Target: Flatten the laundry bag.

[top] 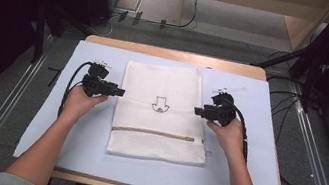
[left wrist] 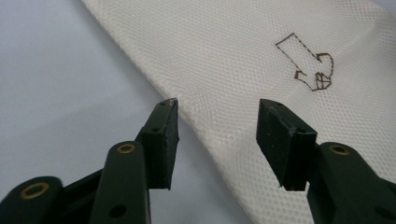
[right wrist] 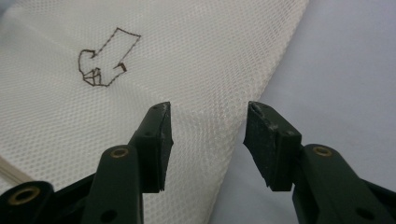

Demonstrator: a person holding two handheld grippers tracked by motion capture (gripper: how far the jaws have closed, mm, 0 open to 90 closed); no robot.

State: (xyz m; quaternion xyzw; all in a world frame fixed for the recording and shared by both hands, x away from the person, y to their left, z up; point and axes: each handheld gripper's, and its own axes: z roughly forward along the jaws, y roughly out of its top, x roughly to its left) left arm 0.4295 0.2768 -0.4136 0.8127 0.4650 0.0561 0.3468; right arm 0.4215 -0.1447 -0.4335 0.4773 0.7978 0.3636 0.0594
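Observation:
A white mesh laundry bag (top: pixel 159 112) lies flat in the middle of the table, with a small dark stitched emblem (top: pixel 161 105) and a tan zipper (top: pixel 153 133) near its front end. My left gripper (top: pixel 121 92) is at the bag's left edge, open, its jaws straddling the mesh edge (left wrist: pixel 215 135) without pressing it. At the right edge my right gripper (top: pixel 197 111) is open too, the bag's border (right wrist: pixel 219 140) lying between its spread jaws. The emblem (left wrist: pixel 308 63) (right wrist: pixel 105 60) is in sight past both pairs of jaws.
A pale blue mat (top: pixel 244 151) covers the wooden table (top: pixel 174 54). Cables (top: pixel 73 82) trail from both grippers. Metal rails (top: pixel 7 112) run along the floor on both sides, and dark stands and cables lie at the right.

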